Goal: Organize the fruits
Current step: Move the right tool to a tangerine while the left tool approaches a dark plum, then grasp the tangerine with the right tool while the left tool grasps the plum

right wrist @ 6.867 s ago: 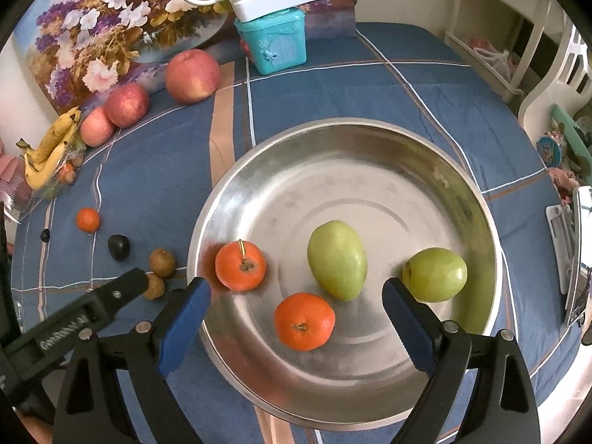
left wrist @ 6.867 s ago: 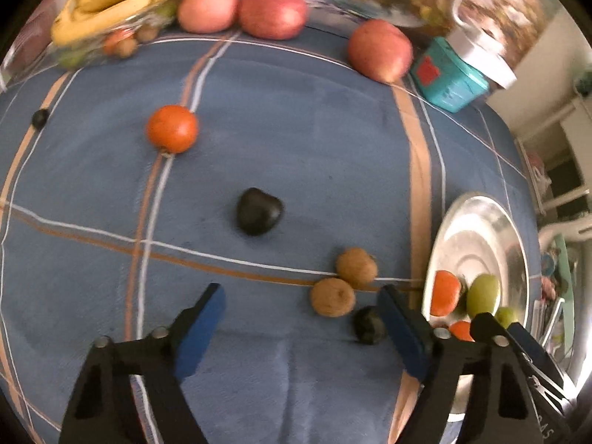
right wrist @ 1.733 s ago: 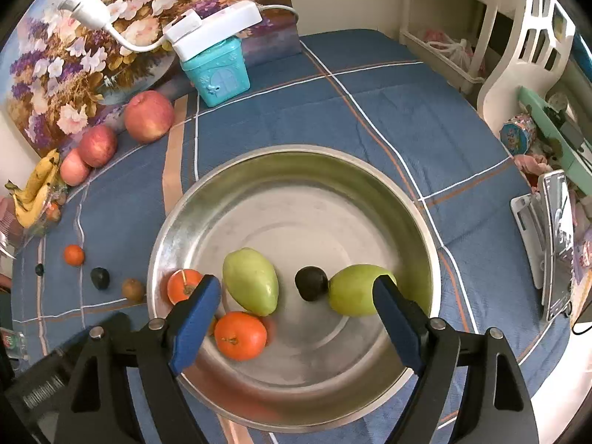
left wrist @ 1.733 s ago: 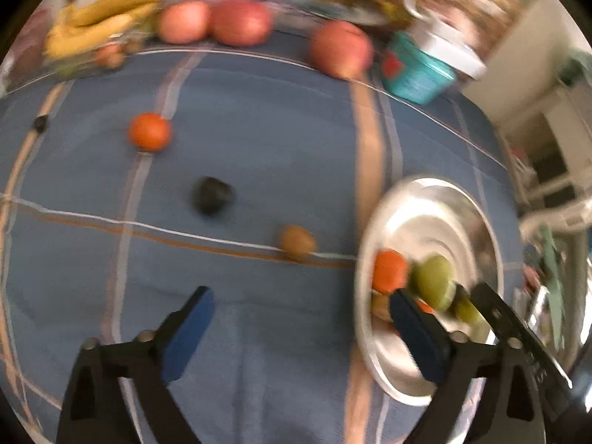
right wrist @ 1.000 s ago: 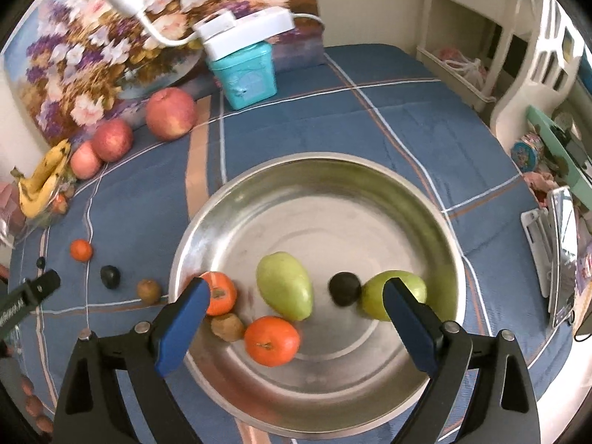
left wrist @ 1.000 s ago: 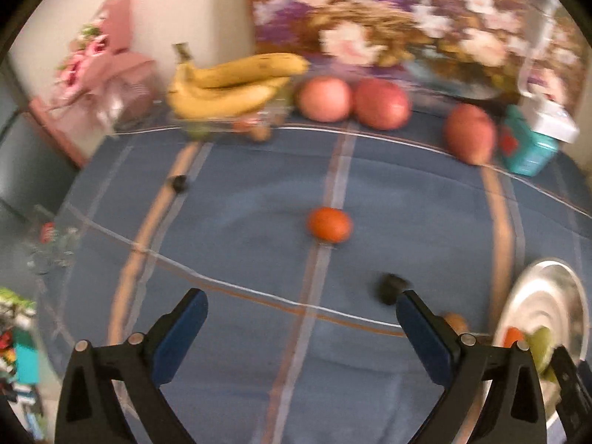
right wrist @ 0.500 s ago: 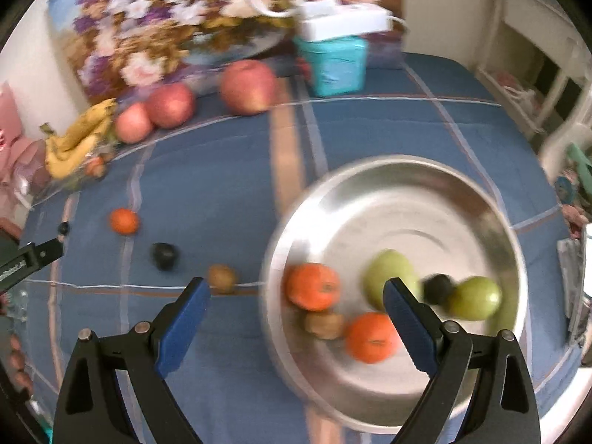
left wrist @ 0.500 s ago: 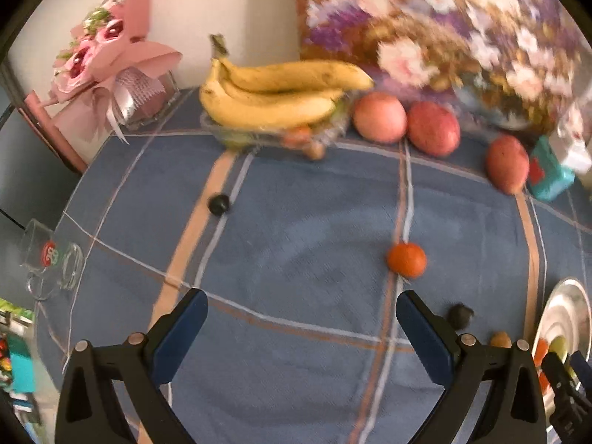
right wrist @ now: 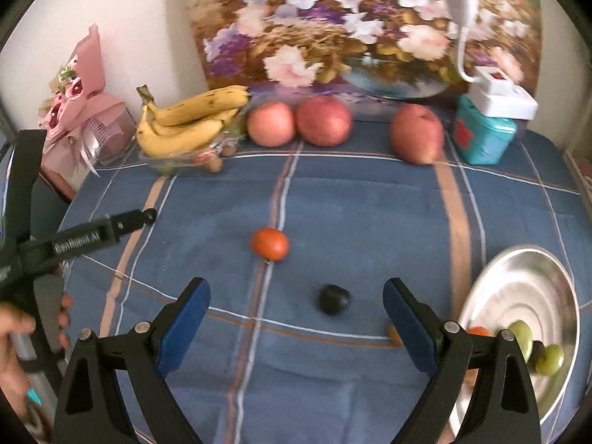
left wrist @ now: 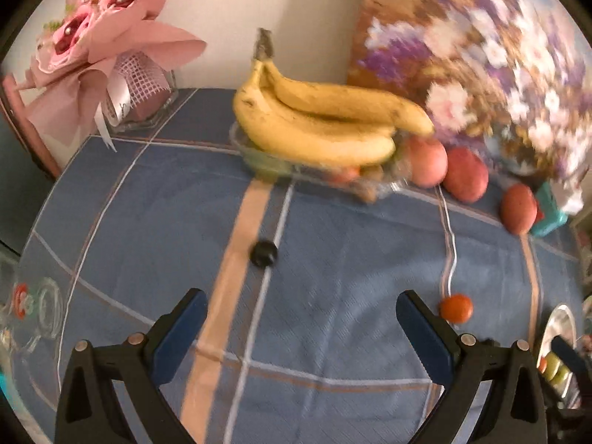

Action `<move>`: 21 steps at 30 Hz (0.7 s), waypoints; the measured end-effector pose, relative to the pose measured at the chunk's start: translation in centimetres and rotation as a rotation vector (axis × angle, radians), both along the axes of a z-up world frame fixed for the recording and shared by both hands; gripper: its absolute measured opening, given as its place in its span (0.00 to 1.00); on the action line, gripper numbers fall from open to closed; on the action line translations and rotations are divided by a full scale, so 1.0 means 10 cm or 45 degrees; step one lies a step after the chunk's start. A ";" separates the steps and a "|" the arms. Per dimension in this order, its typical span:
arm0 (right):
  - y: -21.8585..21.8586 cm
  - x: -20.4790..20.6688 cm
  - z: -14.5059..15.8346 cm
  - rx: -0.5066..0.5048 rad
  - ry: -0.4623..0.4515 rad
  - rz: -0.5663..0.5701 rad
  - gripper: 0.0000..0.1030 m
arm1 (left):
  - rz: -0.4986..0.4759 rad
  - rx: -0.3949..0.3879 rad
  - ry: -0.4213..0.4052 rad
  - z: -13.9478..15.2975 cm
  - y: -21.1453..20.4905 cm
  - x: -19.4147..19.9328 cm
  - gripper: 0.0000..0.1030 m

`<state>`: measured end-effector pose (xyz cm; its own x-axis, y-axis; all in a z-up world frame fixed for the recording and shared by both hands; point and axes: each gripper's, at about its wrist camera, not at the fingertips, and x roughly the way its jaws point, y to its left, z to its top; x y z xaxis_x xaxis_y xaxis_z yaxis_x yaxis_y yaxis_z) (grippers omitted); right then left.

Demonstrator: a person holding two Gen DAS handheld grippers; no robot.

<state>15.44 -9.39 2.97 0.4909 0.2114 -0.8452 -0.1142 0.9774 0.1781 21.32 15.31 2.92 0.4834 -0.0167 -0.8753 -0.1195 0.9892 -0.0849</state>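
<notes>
A blue plaid tablecloth covers my table, a flower painting behind it. Both tools are spread wide and empty: my left gripper faces a small dark fruit, my right gripper hovers near a bigger dark fruit and an orange. The steel bowl at right already holds green fruits and something orange. Left, I judge: both dark fruits, the orange, a brown one mostly hidden behind my right finger, perhaps the apples and bananas.
</notes>
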 end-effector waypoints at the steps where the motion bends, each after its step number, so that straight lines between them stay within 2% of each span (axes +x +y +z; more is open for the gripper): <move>1: 0.04 0.03 -0.01 -0.005 0.002 0.004 0.92 | -0.011 0.016 -0.043 0.04 0.07 0.03 1.00; 3: 0.11 0.09 -0.04 -0.032 0.007 0.012 0.92 | -0.042 0.051 -0.111 0.09 0.17 0.09 1.00; 5: 0.18 0.17 -0.08 -0.049 0.015 0.028 0.92 | -0.048 0.038 -0.132 0.10 0.28 0.18 1.00; 8: 0.26 0.26 -0.14 -0.071 0.027 0.048 0.88 | -0.045 -0.021 -0.090 0.01 0.40 0.31 1.00; 10: 0.30 0.32 -0.19 -0.079 0.038 0.053 0.78 | -0.029 -0.032 -0.037 -0.10 0.41 0.38 1.00; 12: 0.33 0.40 -0.28 -0.079 0.056 0.058 0.76 | -0.028 -0.038 0.000 -0.23 0.41 0.44 0.98; 14: 0.35 0.48 -0.38 -0.077 0.078 0.057 0.74 | -0.062 -0.021 0.035 -0.35 0.36 0.49 0.89; 16: 0.38 0.53 -0.46 -0.072 0.092 0.058 0.65 | -0.088 -0.013 0.069 -0.46 0.33 0.55 0.82; 20: 0.42 0.63 -0.64 -0.066 0.126 0.056 0.64 | -0.094 -0.028 0.104 -0.61 0.30 0.67 0.69; 21: 0.42 0.64 -0.68 -0.067 0.134 0.055 0.64 | -0.096 -0.034 0.113 -0.64 0.29 0.68 0.69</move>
<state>21.86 -5.19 -3.83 0.3901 0.1845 -0.9021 -0.1397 0.9802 0.1401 28.17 18.19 -3.49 0.4006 -0.0741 -0.9133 -0.0526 0.9932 -0.1037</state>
